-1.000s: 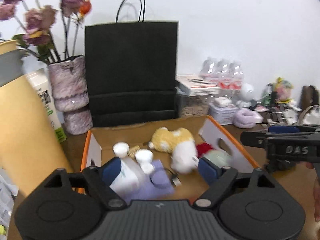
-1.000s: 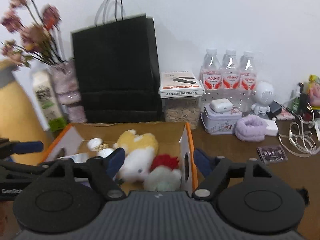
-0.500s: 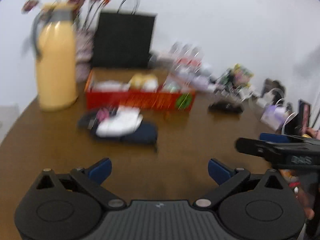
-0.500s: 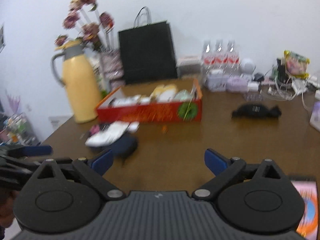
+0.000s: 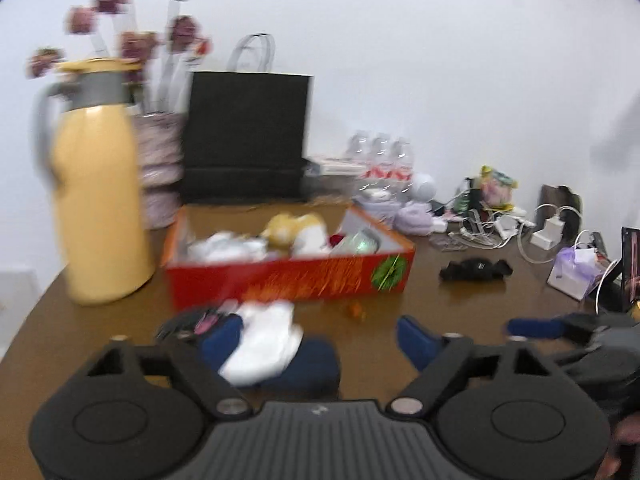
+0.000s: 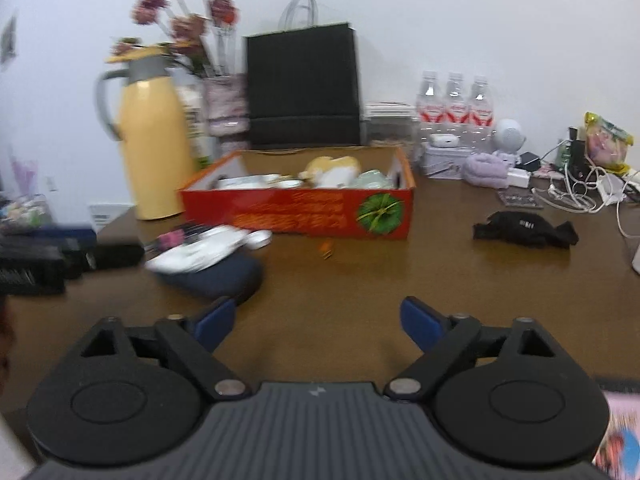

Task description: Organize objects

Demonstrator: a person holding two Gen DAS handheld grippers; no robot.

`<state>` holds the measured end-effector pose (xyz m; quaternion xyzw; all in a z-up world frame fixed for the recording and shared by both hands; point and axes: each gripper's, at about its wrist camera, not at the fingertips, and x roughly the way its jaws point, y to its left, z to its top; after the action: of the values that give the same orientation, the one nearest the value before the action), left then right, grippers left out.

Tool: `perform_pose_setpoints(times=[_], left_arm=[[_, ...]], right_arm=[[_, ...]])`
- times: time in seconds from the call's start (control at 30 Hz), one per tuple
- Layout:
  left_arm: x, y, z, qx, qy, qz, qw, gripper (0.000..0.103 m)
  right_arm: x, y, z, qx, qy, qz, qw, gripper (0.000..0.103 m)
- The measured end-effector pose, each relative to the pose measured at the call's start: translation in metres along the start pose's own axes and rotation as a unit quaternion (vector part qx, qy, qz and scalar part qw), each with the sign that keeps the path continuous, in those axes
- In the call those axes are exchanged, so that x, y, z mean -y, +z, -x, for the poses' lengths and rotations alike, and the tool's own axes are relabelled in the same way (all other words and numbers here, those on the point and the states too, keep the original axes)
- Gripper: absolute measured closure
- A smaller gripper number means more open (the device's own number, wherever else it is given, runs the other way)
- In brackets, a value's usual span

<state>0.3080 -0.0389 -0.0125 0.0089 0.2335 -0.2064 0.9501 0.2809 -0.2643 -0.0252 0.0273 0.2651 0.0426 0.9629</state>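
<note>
The red box (image 6: 298, 210) sits mid-table with a plush toy (image 6: 332, 168) and pale items inside. Just in front of its left end lies a navy pouch (image 6: 218, 274) under a white cloth (image 6: 196, 252) — a small orange bit (image 6: 327, 249) lies nearby. Left of the box stands a yellow jug (image 6: 154, 148); behind it, a black bag (image 6: 302, 88); to its right, a black strap (image 6: 524, 230). The left gripper (image 5: 320, 340) and right gripper (image 6: 318, 320) both gape wide — holding nothing.

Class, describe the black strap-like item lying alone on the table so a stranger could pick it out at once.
Start at the red box in the middle of the brown table. Look right of it, toward the tangle of white cables. The black strap-like item lies flat alone on bare wood, the only dark, limp thing there.
</note>
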Motion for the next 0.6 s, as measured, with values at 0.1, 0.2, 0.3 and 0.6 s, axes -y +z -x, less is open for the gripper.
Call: perform_pose_setpoints(times=[0.1, 0.2, 0.3, 0.6], left_arm=[[0.004, 0.018, -0.068, -0.05, -0.022, -0.062, 0.9965, 0.06], [0.0, 0.024, -0.126, -0.098, -0.007, -0.087, 0.9913, 0.071], [-0.014, 0.021, -0.163, -0.14, 0.029, -0.062, 0.9877, 0.074], [-0.024, -0.005, -0.174, -0.122, 0.031, -0.073, 0.9894, 0.099]], right_arm=[[0.002, 0.015, -0.053, -0.014, 0.014, 0.022, 1.0, 0.03], [0.001, 0.03, -0.095, -0.032, 0.022, 0.041, 0.998, 0.032], [-0.004, 0.036, -0.132, -0.057, 0.016, 0.049, 0.997, 0.048], [-0.006, 0.031, -0.165, -0.073, 0.005, 0.048, 0.996, 0.088]])
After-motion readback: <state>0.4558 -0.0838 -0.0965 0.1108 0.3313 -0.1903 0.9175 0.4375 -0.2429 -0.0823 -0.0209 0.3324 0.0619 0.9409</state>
